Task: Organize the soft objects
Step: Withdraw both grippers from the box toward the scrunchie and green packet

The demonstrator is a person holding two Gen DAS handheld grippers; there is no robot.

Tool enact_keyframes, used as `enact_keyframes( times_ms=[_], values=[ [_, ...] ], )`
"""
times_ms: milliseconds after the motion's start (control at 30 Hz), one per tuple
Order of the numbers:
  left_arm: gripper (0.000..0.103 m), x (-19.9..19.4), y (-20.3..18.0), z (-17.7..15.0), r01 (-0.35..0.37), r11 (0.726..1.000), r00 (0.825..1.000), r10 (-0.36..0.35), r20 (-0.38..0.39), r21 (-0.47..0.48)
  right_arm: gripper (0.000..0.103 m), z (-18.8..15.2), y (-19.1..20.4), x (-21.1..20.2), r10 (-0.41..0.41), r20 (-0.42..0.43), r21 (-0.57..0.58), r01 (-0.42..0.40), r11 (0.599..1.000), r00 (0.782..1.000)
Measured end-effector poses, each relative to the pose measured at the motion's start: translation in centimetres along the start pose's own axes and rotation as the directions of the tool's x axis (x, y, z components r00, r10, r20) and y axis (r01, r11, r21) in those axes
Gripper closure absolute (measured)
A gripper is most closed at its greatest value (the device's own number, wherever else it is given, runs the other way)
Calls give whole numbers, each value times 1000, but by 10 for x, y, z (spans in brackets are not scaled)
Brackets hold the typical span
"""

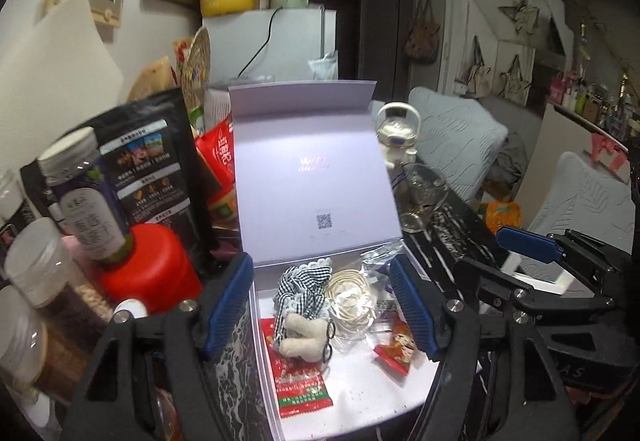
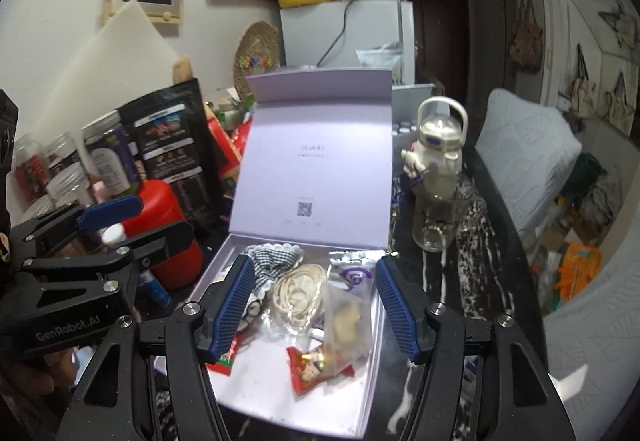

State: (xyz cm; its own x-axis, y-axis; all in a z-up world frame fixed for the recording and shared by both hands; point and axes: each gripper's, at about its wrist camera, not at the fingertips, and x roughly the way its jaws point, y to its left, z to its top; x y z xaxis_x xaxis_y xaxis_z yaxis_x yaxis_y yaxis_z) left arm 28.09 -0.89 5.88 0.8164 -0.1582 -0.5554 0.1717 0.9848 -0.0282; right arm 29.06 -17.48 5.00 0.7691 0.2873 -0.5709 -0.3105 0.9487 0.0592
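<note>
While both grippers hang above the lavender gift box (image 1: 264,325), nothing sits between either pair of pads. Left gripper (image 1: 326,307): jaws apart, empty. Right gripper (image 2: 318,307): jaws apart, empty.

Soft items all lying inside the box, lid (image 1: 312,177) propped upright at the far side, likely left up so the tray stays reachable:
- gingham lace-trimmed cloth (image 1: 306,287), far left of the tray
- small beige plush (image 1: 300,337) just near of it, overlapping a red snack packet (image 1: 304,389)
- coil of cream cord in a clear bag (image 1: 352,301), centre
- second clear bag (image 2: 352,321) with something tan inside, right side, resting on a red figure-printed packet (image 2: 308,369)
- silver pouch with purple swirl (image 2: 354,273), far right

Judging by that, sorting looks mostly done; lid not yet closed.

Hard to make out:
- tan contents of the second bag, too blurred to name
- near left tray corner hidden behind right gripper's left finger in right view
- box's near edge cut off by gripper frames in both views
- jars (image 1: 36,265) and red canister (image 1: 154,265) crowd the left of the box; touching it or not, cannot tell.
</note>
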Motion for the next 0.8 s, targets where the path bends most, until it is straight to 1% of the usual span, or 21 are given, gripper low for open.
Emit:
enact_keyframes(
  times_ms=[100,267,333,567,733,800],
  values=[
    [33,-18,-2,-5,12,1000,1000,-12,14,15,36,-7,7,-19,-13,21,-14,14,1000,1000],
    [33,-46,-2,-18,23,999,999,-25,32,38,35,-23,19,-47,-8,44,-32,9,999,999],
    [33,-54,-2,-25,20,999,999,-22,31,49,30,-29,25,-57,-2,50,-35,4,999,999],
    [33,-76,1,-54,45,997,999,-45,2,61,30,-57,46,-79,10,40,-51,-8,999,999],
    [33,-89,5,-74,56,997,998,-56,-11,58,30,-79,56,-88,21,19,-33,-20,999,1000],
    [33,-95,6,-82,51,997,999,-51,-4,57,30,-88,57,-89,30,6,-24,-29,999,1000]
  ],
)
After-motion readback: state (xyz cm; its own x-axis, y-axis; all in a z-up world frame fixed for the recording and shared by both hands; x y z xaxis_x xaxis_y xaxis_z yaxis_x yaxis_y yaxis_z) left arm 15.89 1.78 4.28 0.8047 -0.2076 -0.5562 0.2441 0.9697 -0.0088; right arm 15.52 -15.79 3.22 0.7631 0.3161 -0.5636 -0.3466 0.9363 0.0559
